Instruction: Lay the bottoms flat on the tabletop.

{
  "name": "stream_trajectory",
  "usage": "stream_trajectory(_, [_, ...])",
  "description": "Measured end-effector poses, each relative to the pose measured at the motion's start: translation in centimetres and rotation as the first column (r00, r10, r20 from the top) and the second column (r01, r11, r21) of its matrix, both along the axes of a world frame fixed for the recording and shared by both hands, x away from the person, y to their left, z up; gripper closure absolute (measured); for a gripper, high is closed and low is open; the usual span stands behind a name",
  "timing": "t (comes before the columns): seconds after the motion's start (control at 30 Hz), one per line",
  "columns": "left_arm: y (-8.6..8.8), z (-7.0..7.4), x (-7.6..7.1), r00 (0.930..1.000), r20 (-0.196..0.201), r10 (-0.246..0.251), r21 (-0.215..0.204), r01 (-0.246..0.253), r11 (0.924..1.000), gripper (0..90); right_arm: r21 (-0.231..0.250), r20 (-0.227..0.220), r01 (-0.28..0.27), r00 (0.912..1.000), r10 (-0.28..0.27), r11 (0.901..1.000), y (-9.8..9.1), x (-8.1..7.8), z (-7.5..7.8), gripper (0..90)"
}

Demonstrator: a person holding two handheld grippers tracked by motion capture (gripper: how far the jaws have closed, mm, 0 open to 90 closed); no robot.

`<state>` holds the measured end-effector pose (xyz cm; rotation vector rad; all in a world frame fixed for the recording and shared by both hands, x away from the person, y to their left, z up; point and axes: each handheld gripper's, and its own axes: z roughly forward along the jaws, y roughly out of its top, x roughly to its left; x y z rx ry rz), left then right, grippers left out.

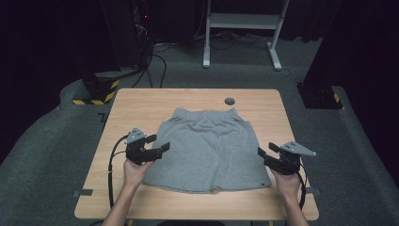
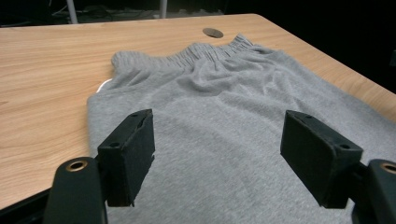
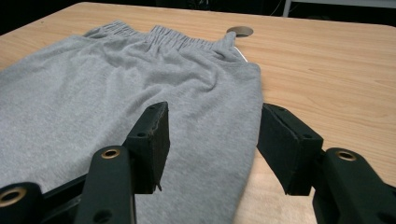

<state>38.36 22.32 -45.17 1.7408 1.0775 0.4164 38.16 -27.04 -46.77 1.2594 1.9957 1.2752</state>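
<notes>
A pair of grey shorts (image 1: 207,148) lies flat on the wooden table (image 1: 136,101), waistband at the far side and leg hems toward me. My left gripper (image 1: 159,142) hovers at the shorts' left side seam, open and holding nothing. In the left gripper view its jaws stand wide apart over the grey cloth (image 2: 219,88), gripper (image 2: 217,121) empty. My right gripper (image 1: 267,149) is at the right side seam, also open. In the right gripper view the shorts' side edge (image 3: 243,93) runs between the spread jaws of the gripper (image 3: 215,112), which do not press on it.
A round grey cable port (image 1: 229,100) sits in the table just beyond the waistband. Bare wood (image 1: 277,122) borders the shorts on both sides and along the front. Behind the table are a white desk frame (image 1: 242,28) and floor cables.
</notes>
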Motion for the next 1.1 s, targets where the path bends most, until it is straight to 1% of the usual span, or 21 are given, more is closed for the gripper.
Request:
stream_trajectory(0.17, [0.5,0.1,-0.6,1.0000,0.002,0.005,-0.001,-0.005,1.0000,26.5,0.003,0.004,0.007,1.0000,-0.007,1.0000,-0.6,-0.7,0.0,43.0])
stream_trajectory(0.27, [0.8,0.0,-0.8,0.9999,-0.011,-0.002,-0.010,0.002,0.9999,26.7,0.005,0.005,0.009,0.9999,-0.009,0.9999,-0.8,-1.0,-0.1,43.2])
stream_trajectory(0.43, [1.2,-0.4,-1.2,0.9997,-0.023,-0.001,-0.010,0.001,1.0000,27.1,-0.003,-0.005,-0.005,1.0000,0.005,1.0000,-0.6,-1.2,-0.4,43.9])
stream_trajectory(0.63, [1.7,-0.6,-1.8,0.9997,-0.023,0.001,-0.006,-0.001,1.0000,27.6,-0.008,-0.009,-0.011,0.9999,0.011,0.9999,-0.6,-1.7,-0.6,44.1])
stream_trajectory(0.7, [2.0,-0.8,-2.2,0.9997,-0.025,0.002,-0.013,-0.003,0.9999,28.2,-0.016,-0.007,-0.009,0.9999,0.009,0.9998,-0.7,-1.9,-0.6,44.1])
stream_trajectory(0.77, [2.2,-0.9,-2.4,0.9997,-0.026,0.005,-0.013,-0.005,0.9999,28.4,-0.013,-0.009,-0.009,0.9999,0.009,0.9999,-0.9,-2.2,-0.7,44.2])
stream_trajectory(1.03, [2.8,-1.3,-3.4,0.9993,-0.028,0.023,-0.001,-0.023,0.9997,28.8,-0.013,-0.012,-0.010,0.9999,0.010,0.9999,-1.0,-3.0,-0.9,44.4])
stream_trajectory(1.1, [2.8,-1.5,-3.7,0.9993,-0.027,0.027,0.013,-0.026,0.9996,28.9,-0.009,-0.012,-0.007,0.9999,0.007,0.9999,-0.9,-3.2,-1.0,44.5])
